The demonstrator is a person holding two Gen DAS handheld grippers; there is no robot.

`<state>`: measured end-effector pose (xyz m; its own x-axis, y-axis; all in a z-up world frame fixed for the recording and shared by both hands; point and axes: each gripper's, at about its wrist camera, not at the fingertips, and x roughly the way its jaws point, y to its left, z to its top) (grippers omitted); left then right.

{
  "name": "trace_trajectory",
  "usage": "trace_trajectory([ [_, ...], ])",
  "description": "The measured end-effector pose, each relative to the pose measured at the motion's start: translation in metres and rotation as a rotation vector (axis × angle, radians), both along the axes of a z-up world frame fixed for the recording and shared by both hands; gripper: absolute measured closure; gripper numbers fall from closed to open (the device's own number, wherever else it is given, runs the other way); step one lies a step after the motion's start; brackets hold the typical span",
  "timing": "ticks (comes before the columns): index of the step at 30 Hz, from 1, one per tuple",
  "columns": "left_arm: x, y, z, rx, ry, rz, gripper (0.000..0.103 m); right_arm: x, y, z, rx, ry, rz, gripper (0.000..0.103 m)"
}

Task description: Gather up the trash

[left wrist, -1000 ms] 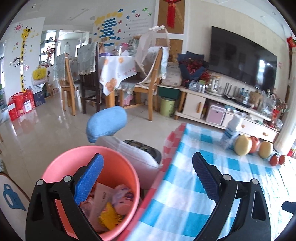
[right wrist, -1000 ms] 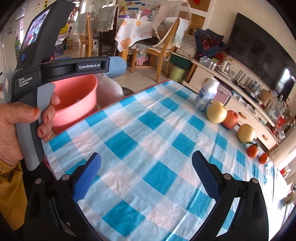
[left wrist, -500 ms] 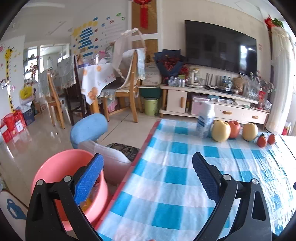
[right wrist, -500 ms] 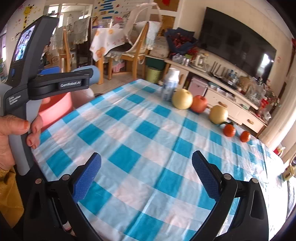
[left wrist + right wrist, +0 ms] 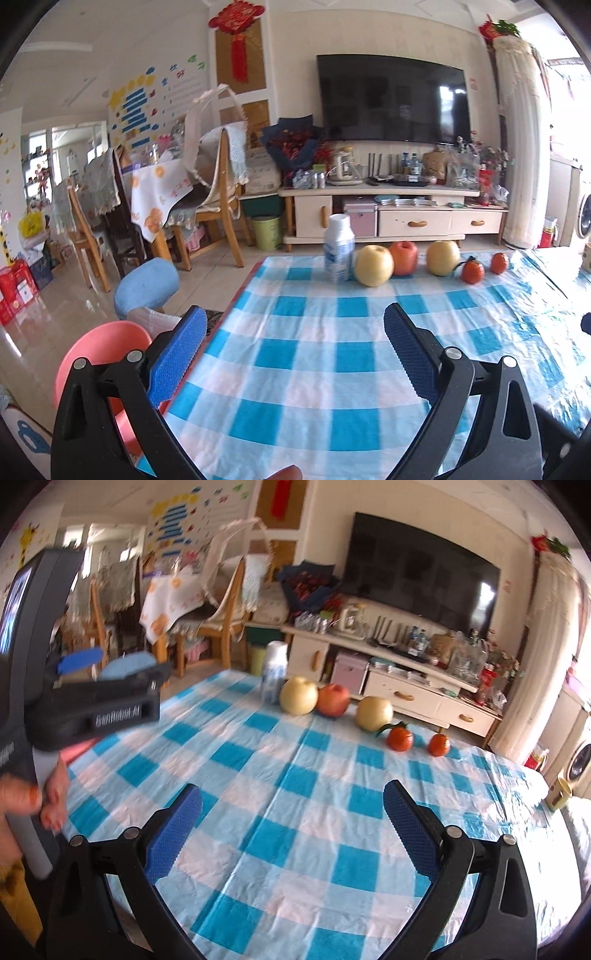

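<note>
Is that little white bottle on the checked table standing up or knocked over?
Standing upright. The white bottle rests on its base with its cap on top, beside a yellow fruit.

- On the far edge of the surface (image 5: pixel 314 369) stood a row: a bottle (image 5: pixel 339 248) at the left end, then a pear (image 5: pixel 373 265) just beside it, an apple (image 5: pixel 403 257), a second pear (image 5: pixel 443 257) and two tangerines (image 5: pixel 472 271) toward the right.
- The apple sat slightly behind the first pear, touching it.
- A bucket (image 5: pixel 99 347) stood on the floor left of the surface, with a stool (image 5: pixel 146 286) behind it.
- Beyond the surface, a cabinet (image 5: pixel 391 218) ran along the wall under a television (image 5: pixel 393 99).
- A dining table with chairs (image 5: pixel 218 195) lay far left.
- A mug (image 5: pixel 559 794) stood at the surface's right edge.
- Both tools hung above the near part of the surface, left tool (image 5: pixel 293 354) near its left edge, right tool (image 5: pixel 291 830) further right.
</note>
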<state>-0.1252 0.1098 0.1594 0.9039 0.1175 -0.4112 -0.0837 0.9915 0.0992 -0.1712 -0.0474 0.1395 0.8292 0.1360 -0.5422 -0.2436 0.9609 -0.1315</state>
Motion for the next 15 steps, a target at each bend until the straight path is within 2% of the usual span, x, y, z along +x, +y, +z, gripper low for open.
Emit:
trace_trajectory([
  [5, -0.013, -0.026, 0.011, 0.008, -0.019, -0.025, 0.007, -0.005, -0.030, 0.011, 0.070, -0.039, -0.055, 0.004],
  [15, -0.026, -0.060, 0.020, 0.037, -0.017, -0.054, 0.007, -0.011, -0.068, 0.023, 0.131, -0.107, -0.132, 0.004],
])
